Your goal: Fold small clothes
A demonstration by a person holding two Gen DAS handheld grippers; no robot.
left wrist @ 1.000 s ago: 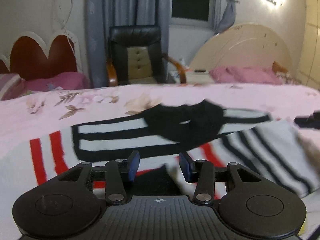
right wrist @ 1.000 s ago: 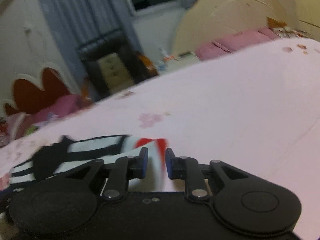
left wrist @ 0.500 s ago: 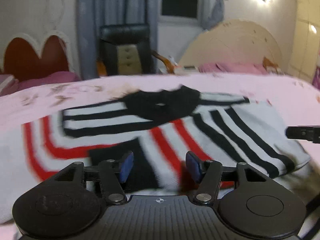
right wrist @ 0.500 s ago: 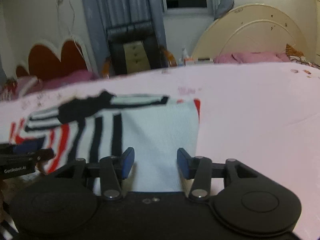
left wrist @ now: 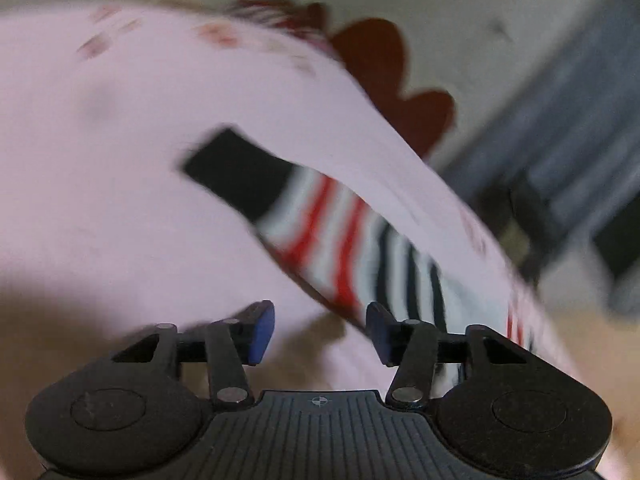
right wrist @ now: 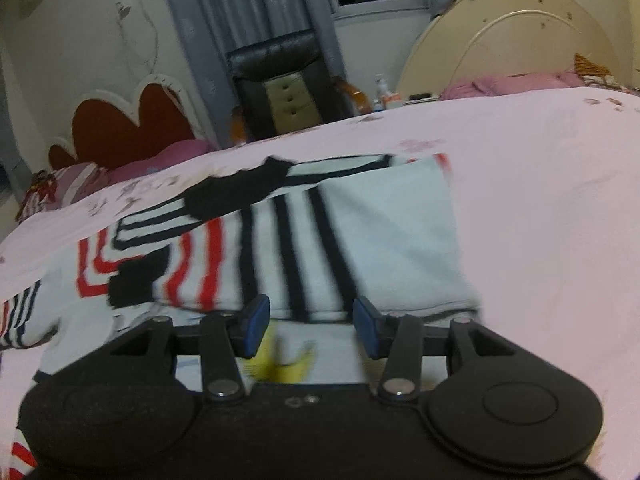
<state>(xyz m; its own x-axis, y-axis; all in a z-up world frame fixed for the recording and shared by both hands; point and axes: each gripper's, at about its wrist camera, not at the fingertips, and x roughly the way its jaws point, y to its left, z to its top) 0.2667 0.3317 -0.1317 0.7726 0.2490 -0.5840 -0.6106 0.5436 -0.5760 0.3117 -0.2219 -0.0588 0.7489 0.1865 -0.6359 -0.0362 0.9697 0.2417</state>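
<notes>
While both tongs (left wrist: pixel 320 332) (right wrist: pixel 306 326) gape empty, the striped sweater (right wrist: pixel 280 240) lies partly folded, white, black, red.

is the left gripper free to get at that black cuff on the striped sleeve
Probably yes. The left gripper stands open with nothing between its pads, and the black cuff lies flat on the pink bedspread ahead, uncovered. The picture is blurred, though.

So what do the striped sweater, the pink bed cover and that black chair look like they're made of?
Striped black, white and red sweater: likely soft knit; matte, limp, lies in thick folds. Pink floral bed cover: thin woven cloth, probably cotton; matte with shallow creases. Black padded chair: leather or an imitation; glossy highlights on the headrest.
</notes>
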